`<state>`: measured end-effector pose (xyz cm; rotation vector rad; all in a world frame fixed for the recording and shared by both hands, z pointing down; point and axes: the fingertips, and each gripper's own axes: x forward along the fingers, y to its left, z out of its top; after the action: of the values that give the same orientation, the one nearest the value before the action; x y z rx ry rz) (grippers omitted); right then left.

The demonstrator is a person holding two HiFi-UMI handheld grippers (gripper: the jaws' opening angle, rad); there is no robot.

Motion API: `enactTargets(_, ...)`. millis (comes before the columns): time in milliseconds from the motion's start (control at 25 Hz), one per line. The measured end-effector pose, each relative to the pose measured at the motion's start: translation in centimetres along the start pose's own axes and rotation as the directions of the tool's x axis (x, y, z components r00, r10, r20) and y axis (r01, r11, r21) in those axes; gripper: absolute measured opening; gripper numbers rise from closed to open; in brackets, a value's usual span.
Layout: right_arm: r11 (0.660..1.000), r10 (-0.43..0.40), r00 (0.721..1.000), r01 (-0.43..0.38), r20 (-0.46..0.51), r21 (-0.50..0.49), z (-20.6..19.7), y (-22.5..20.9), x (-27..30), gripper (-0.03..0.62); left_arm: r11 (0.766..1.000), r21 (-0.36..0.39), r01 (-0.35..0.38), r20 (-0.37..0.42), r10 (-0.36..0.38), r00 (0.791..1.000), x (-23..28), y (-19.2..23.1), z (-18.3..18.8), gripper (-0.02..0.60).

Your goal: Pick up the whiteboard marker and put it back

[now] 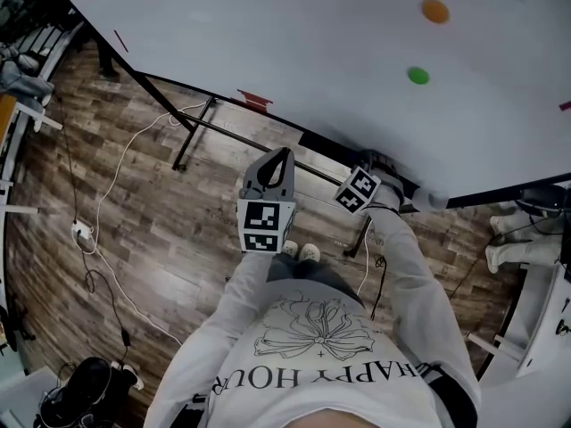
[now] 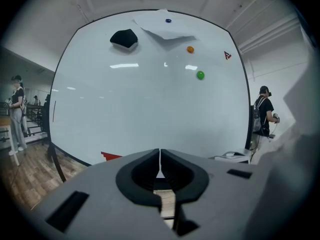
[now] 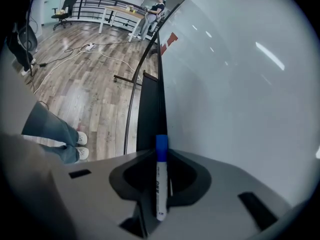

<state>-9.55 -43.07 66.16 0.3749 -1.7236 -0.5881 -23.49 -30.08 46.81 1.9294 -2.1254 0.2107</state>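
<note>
The right tongs (image 3: 161, 155) are clenched on the whiteboard marker (image 3: 161, 186). It lies lengthwise in the slot between the jaws, its white barrel pinched from both sides. Its blue cap (image 3: 161, 143) pokes out past the tips and its tail reaches back over the tool's body. The left tongs (image 2: 160, 158) are pressed together with nothing between them, idle in front of the board.

Just beyond the cap, the dark tray (image 3: 149, 111) runs along the bottom edge of the whiteboard (image 3: 240, 84), with the wooden floor (image 3: 85, 84) well below. So the marker is at the tray, cap end nearest it — whether it touches the ledge I cannot tell.

The marker looks light and stiff, with a smooth round plastic barrel, so it will likely roll or swivel under a loose pinch. The mid-barrel is probably the safest place to hold it, since the cap could pull off. Held along the jaws with the tongs tilted downward, it may slide forward once the grip slackens. Releasing it low and in line with the tray seems wise — the ledge is narrow, and a dropped marker would probably bounce to the floor.
</note>
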Motion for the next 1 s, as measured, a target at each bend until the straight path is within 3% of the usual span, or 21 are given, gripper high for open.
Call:
enactTargets(320,0.997,-0.026,0.997,0.021,0.071,0.073,0.8,-0.7,-1.0,0.064,1.0,0.016,0.006,0.008,-0.006,1.0,0.1,0.2,0.3,0.009)
enactTargets(640,0.967,-0.139,0.977,0.1,0.159,0.234,0.9,-2.7,-4.7,0.064,0.999,0.032,0.04,0.036,-0.041,0.999,0.2,-0.8,1.5,0.009)
enactTargets(840,0.904,-0.227,0.947,0.117,0.23,0.411,0.6,-4.8,-8.3,0.064,0.996,0.051,0.075,0.056,-0.077,0.995,0.7,-2.1,2.6,0.009)
enactTargets(1000,0.814,-0.319,0.907,0.114,0.274,0.57,-0.4,-6.7,-11.6,0.064,0.992,0.067,0.109,0.077,-0.114,0.99,1.1,-3.6,3.6,0.009)
